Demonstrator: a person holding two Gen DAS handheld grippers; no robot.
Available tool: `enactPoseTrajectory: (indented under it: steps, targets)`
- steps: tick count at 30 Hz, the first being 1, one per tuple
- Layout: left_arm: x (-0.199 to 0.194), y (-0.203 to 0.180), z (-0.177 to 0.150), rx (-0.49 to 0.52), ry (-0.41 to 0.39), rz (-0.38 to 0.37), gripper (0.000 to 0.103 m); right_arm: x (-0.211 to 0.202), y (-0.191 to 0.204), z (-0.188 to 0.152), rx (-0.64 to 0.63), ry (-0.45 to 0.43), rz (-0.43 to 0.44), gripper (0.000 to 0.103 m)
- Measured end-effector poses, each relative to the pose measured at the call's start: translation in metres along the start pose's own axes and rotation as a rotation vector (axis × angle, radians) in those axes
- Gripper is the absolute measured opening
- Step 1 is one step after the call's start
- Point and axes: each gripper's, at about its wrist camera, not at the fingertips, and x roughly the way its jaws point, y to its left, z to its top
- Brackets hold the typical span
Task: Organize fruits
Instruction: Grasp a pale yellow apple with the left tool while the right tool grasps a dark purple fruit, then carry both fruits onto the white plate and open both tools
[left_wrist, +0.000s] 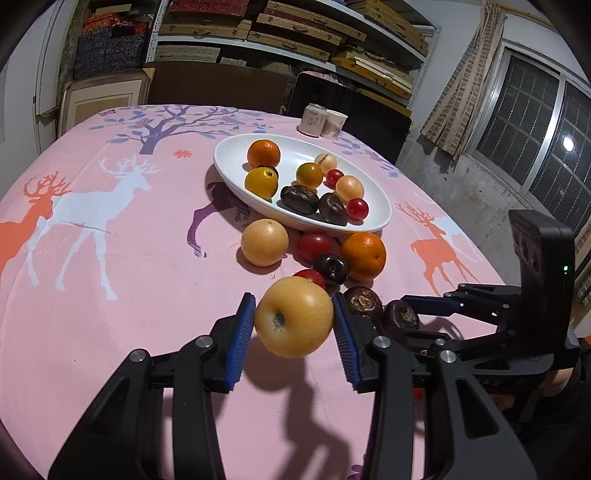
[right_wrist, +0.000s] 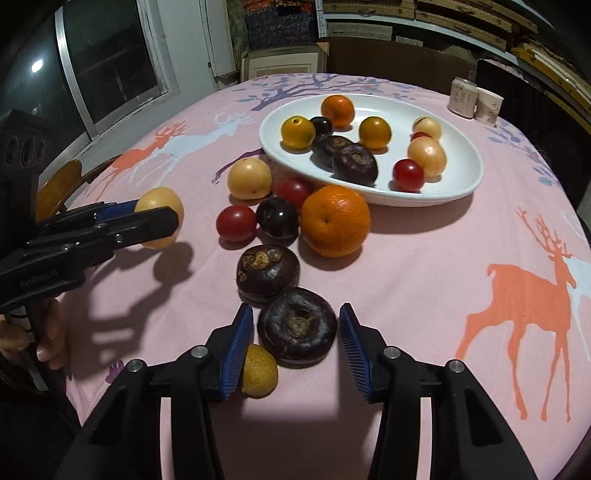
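A grey metal shelving unit (left_wrist: 295, 33) stacked with flat woven boxes lines the back wall. A barred, dark window (left_wrist: 535, 129) reflects a lamp beside a brick-patterned curtain (left_wrist: 465, 85).

Pink deer-print cloth (left_wrist: 110, 295), white dish (left_wrist: 236, 147)

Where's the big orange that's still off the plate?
On the tablecloth, the big orange sits just before the white plate's near rim, a dark plum touching its left side.

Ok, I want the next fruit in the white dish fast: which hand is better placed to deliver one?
Left. The left gripper already clamps the yellow apple off the tablecloth; the right gripper only straddles a dark fruit lying on it.
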Motion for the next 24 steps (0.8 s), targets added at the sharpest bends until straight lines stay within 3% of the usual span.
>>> enactPoseTrajectory:
  steps: [1, 6, 16, 20, 24]
  targets:
    - [0.000, 0.000, 0.000, 0.001, 0.001, 0.000, 0.041, 0.001, 0.002, 0.001, -0.009, 0.003, -0.016, 0.043]
    - [0.002, 0.000, 0.000, 0.000, 0.004, -0.005, 0.041, -0.002, -0.004, -0.002, 0.025, -0.017, -0.005, 0.043]
    - [0.001, -0.003, 0.004, 0.006, 0.011, -0.019, 0.041, -0.028, -0.048, -0.002, 0.186, -0.140, 0.065, 0.043]
    - [0.005, -0.011, 0.022, 0.040, 0.011, -0.011, 0.041, -0.038, -0.065, 0.011, 0.227, -0.185, 0.072, 0.043]
    - [0.017, -0.017, 0.059, 0.083, -0.010, -0.002, 0.041, -0.043, -0.086, 0.045, 0.247, -0.229, 0.088, 0.043]
